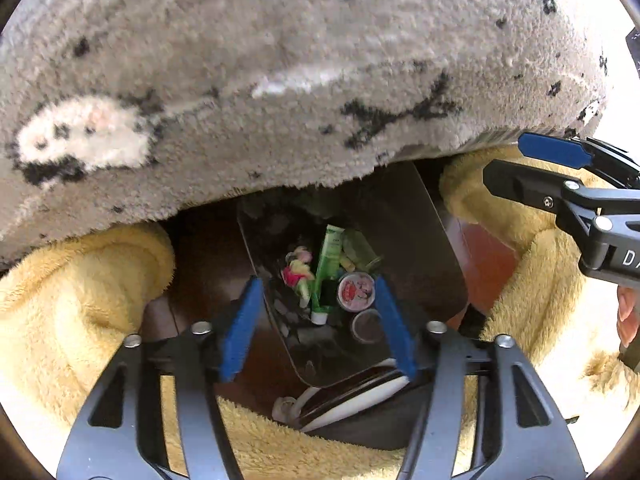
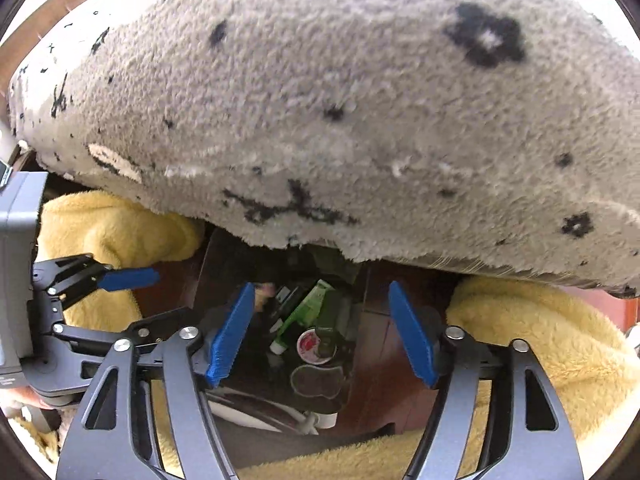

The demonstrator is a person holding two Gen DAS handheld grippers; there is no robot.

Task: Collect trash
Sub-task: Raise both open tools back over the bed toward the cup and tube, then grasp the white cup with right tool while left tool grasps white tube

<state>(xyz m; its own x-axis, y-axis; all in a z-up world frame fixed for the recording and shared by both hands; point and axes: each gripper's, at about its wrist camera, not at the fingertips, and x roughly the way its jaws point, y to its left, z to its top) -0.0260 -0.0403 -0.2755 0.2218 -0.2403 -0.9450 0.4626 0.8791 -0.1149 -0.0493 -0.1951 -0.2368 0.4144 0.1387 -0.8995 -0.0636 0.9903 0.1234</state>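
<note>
Trash lay gathered in one dark bin (image 1: pixel 420 240) with a black liner, standing on reddish-brown wooden floor (image 1: pixel 492 264) between yellow fleece folds (image 1: pixel 80 312) and partly roofed by a grey shaggy rug (image 1: pixel 280 60) flecked with black marks and one white animal figure. We counted inside it one green tube (image 1: pixel 329 268) with a white cap, one round foil-topped cup lid (image 1: pixel 356 292) printed red and pink, one crumpled pink-and-yellow wrapper (image 1: pixel 298 272), one pale green packet (image 1: pixel 360 248) and one dull round disc (image 1: pixel 366 326) below the lid. We held two grippers, each with two blue ribbed pads on black angular linkages. Our left gripper (image 1: pixel 318 328) hung over the bin mouth, jaws roughly half apart, nothing between them but open air above the trash. Our right gripper (image 2: pixel 322 334) also pointed down over the bin, jaws somewhat wider and empty; from its own camera the tube (image 2: pixel 298 316) and the lid (image 2: pixel 314 346) showed between its pads, well below them. Beneath the bin's near edge we saw a curved white and dark-brown object (image 1: pixel 360 392), which we could not identify. The rug was coarse and looped, the fleece soft and plush, the liner glossy.
</note>
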